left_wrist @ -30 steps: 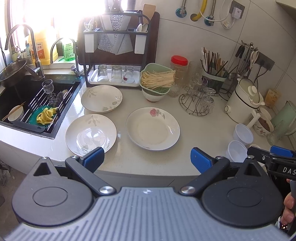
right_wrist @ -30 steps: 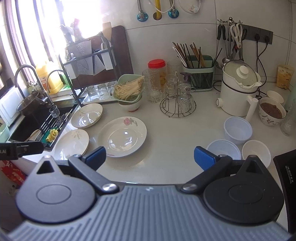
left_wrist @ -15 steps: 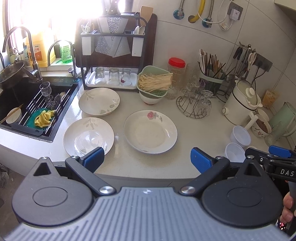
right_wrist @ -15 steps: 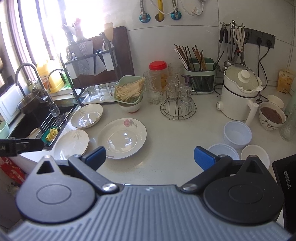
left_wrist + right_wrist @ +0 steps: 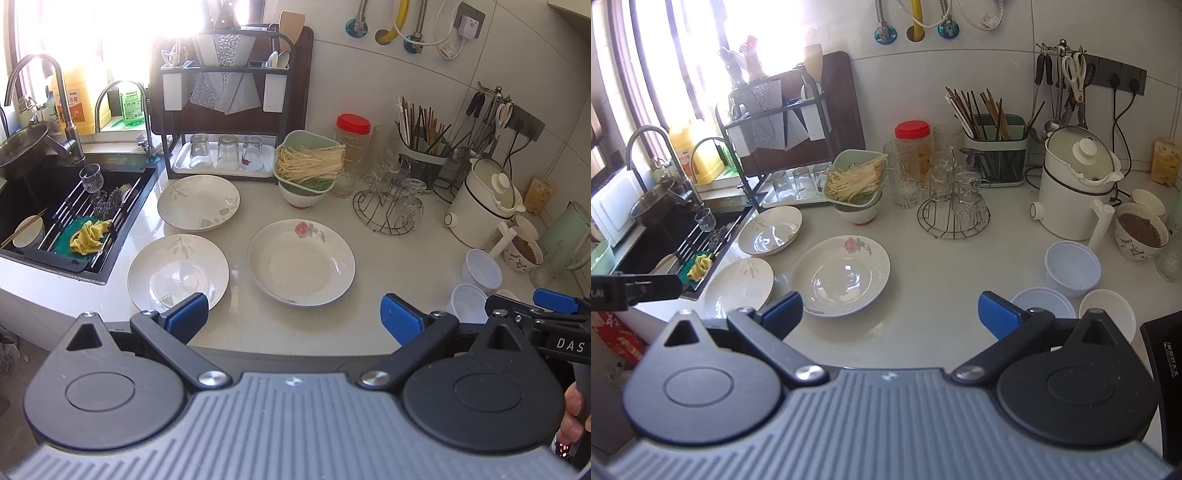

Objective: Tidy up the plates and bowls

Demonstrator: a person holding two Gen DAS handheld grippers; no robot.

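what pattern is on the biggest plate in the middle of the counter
White with a pink flower near its far rim: the plate shows it best in the left wrist view.

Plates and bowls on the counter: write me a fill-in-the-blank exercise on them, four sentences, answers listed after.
1. The number of plates lying on the counter is ____.
2. The rose plate has a flower printed in ____.
3. The left gripper and the right gripper both have their jaws ____, holding nothing.
4. The three small white bowls stand in front of the white ____ with the lid.

Missing words: three; pink; open; pot
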